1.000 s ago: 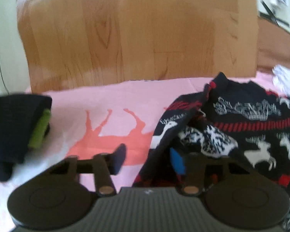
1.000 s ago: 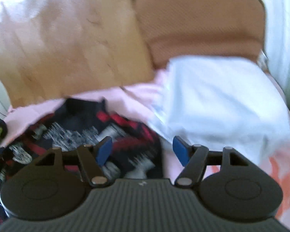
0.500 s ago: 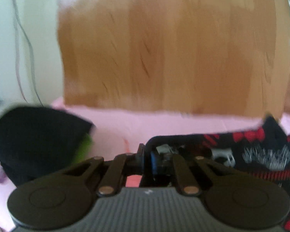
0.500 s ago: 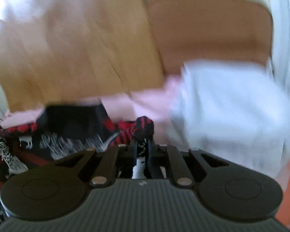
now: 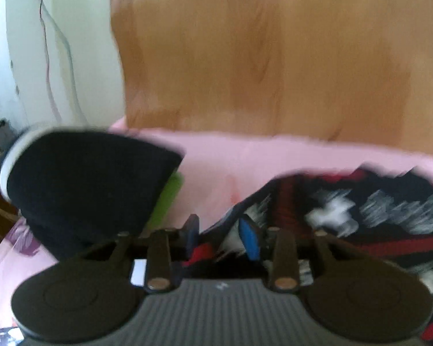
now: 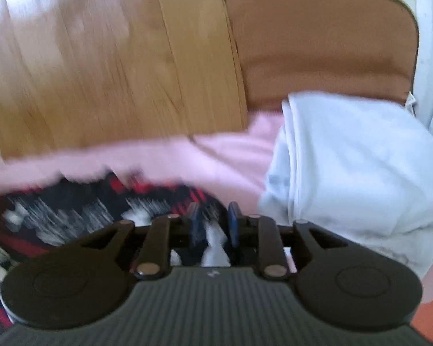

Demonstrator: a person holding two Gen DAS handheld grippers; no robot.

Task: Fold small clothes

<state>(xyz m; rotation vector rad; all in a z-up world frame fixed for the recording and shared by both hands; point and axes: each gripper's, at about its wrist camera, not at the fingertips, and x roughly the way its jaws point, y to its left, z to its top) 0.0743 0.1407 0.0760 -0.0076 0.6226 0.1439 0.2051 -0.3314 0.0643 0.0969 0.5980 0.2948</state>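
Pink bedding (image 5: 245, 158) with an orange animal print covers the bed, and a wooden headboard panel (image 5: 259, 57) rises behind it; both views are smeared by motion blur. Across the middle of the bed lies the patterned sweater (image 5: 375, 216), black with red bands and white reindeer figures, its edge reaching the near side under both tools.

From the left wrist view, the left tool (image 5: 220, 238) has its blue-padded fingers (image 5: 249, 240) partly apart, with the sweater's left edge lying in the gap between them; whether the pads touch the cloth cannot be told. To its left sits a folded dark garment (image 5: 80, 190) with a bright green piece (image 5: 167, 201) showing at its right side, near the bed's left edge. White wall and hanging cables (image 5: 46, 43) fill the far left.

From the right wrist view, the right tool (image 6: 213, 225) is narrowly parted, and white and black cloth of the sweater (image 6: 86, 201) shows between its fingers; a firm hold cannot be confirmed. Just to the right lies a pale blue folded garment (image 6: 360, 158), resting on the bedding in front of a brown cushioned chair back (image 6: 317, 37).
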